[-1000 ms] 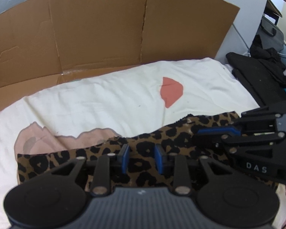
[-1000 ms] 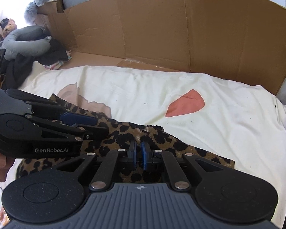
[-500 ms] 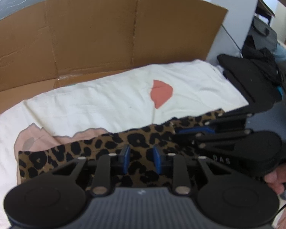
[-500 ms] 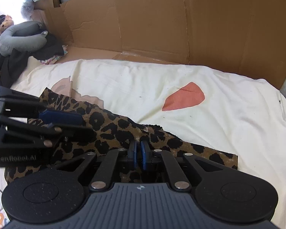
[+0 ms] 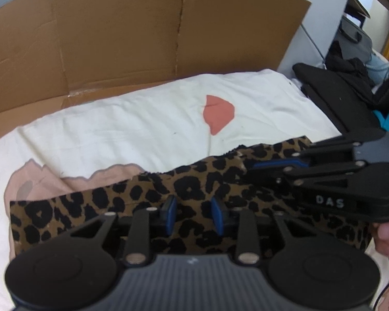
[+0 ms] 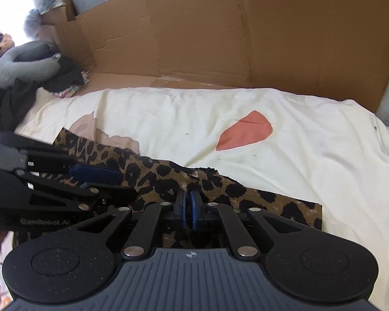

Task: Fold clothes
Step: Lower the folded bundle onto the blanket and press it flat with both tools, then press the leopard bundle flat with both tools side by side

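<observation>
Two large things fill both views: a cardboard wall (image 5: 116, 39) at the back and, before it, a white sheet (image 5: 142, 129) with a red patch (image 5: 219, 114). On the near part of this sheet the leopard-print cloth (image 5: 194, 181) is laid as a long strip. Its long axis runs from left to right, across the line in which both claws point, so each claw meets the near long edge from the front. The left half is nearer to the left gripper (image 5: 194, 215), the right half to the right gripper (image 6: 187, 207).

The left gripper is spread, and its jaws have just been opening a little. Cloth is seen in the gap, but no pinch is seen. The right gripper is pressed almost together, and a small ridge of the cloth seems to be pinched there.

The near edge of the cloth is hidden under both gripper bodies, so the number of layers cannot be told.
</observation>
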